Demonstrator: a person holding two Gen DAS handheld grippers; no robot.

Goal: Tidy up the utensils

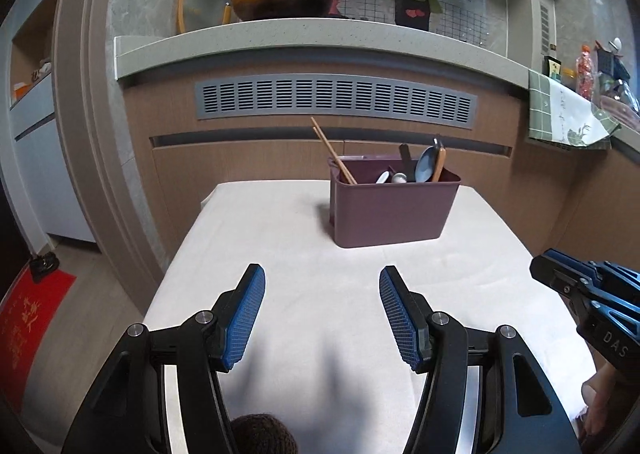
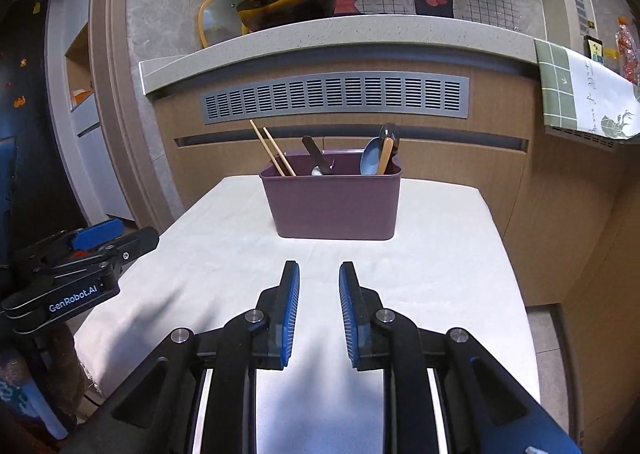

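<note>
The white cloth-covered table (image 1: pixel 280 238) carries a mauve rectangular plastic utensil caddy (image 2: pixel 334 206) toward its far edge, well apart from both claws. Only the left wrist view shows the caddy's inner divider; the right view shows more of a black-handled utensil (image 2: pixel 316 154). A pair of wooden chopsticks (image 1: pixel 334 152) leans in the left compartment, a pale blue spoon (image 1: pixel 426 166) in the right. The left gripper (image 1: pixel 322 312) is spread wide and empty; the right gripper (image 2: pixel 319 312) is narrowly parted, grasping nothing. A yellow-handled wok (image 2: pixel 280 4) sits on the counter behind.
</note>
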